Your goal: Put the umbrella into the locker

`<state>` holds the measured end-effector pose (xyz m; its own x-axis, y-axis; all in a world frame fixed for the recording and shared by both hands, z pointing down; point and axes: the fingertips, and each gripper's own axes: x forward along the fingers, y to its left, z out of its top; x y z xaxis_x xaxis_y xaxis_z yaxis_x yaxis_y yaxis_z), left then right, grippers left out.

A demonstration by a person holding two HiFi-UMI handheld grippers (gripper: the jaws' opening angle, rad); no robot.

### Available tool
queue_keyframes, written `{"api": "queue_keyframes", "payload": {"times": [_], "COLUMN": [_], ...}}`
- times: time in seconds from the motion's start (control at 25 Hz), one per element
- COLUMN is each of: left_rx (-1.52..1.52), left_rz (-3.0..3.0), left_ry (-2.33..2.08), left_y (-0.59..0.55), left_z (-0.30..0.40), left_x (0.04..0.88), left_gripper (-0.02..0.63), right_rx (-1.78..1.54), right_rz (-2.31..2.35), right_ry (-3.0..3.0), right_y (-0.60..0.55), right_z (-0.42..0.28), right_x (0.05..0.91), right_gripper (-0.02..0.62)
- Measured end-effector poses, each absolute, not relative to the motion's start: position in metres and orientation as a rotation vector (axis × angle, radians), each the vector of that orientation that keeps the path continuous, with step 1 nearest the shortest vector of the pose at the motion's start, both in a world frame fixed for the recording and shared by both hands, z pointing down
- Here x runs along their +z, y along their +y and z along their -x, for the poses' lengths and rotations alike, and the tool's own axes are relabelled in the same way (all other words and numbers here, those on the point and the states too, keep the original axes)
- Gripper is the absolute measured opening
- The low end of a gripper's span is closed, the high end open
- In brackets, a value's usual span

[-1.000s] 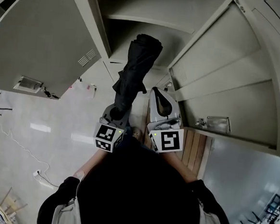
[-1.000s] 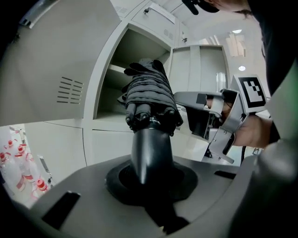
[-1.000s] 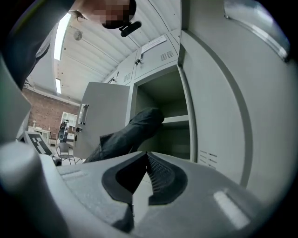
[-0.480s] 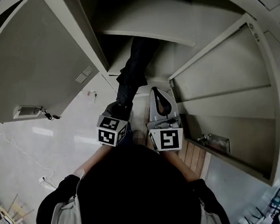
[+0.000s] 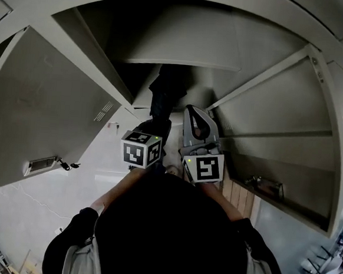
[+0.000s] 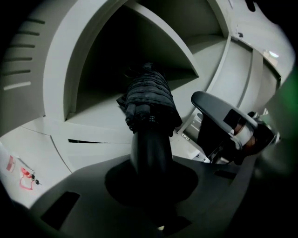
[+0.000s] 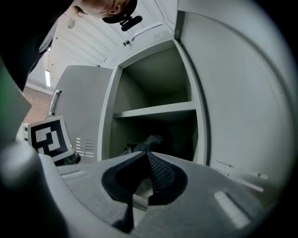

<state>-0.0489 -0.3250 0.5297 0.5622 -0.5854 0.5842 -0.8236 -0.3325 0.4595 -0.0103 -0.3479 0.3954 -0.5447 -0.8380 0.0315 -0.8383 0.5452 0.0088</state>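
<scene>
The folded black umbrella (image 5: pixel 165 93) points into the open grey locker (image 5: pixel 185 43), its far end under the shelf (image 5: pixel 180 62) in the dark lower compartment. My left gripper (image 5: pixel 154 127) is shut on the umbrella's thick black handle (image 6: pixel 150 149); the bunched canopy (image 6: pixel 150 100) reaches ahead into the opening. My right gripper (image 5: pixel 193 111) hangs just right of the umbrella at the locker's mouth, its jaws meeting at the tips with nothing between them. In the right gripper view, the umbrella (image 7: pixel 145 141) shows beyond my right gripper (image 7: pixel 144 155), below the shelf (image 7: pixel 156 110).
The locker's left door (image 5: pixel 43 111) stands swung open with vents and a latch (image 5: pixel 44 164). The right door (image 5: pixel 278 136) is open too, with a handle (image 5: pixel 263 185). A slatted wooden bench (image 5: pixel 238 195) sits at lower right. Red marks (image 6: pixel 23 173) lie on the pale floor.
Both grippers have moved toward the locker. The umbrella's far end has gone from in front of the opening to deep under the shelf, and the doors now flank the view.
</scene>
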Motion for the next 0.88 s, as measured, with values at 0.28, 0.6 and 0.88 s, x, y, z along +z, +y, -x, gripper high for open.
{"api": "queue_keyframes", "payload": {"times": [0.28,0.6,0.88], "left_rx": [0.315,0.295,0.277], "left_rz": [-1.967,-2.035,-2.034], "left_ry": [-1.002,-0.942,-0.952], "left_y": [-0.344,-0.347,-0.326], "left_z": [0.044,0.029,0.033], "left_x": [0.529,0.513,0.507], "left_gripper": [0.061,0.164,0.25], "right_rx": [0.009,-0.013,-0.022], "right_rz": [-1.556,-1.476,-1.39], "right_ry": [-2.713,-2.765,-2.803], "right_y": [-0.365,-0.367,-0.36], "right_z": [0.012,0.017,0.01], "right_x": [0.388,0.38,0.379], "right_gripper": [0.002,0.002,0.002]}}
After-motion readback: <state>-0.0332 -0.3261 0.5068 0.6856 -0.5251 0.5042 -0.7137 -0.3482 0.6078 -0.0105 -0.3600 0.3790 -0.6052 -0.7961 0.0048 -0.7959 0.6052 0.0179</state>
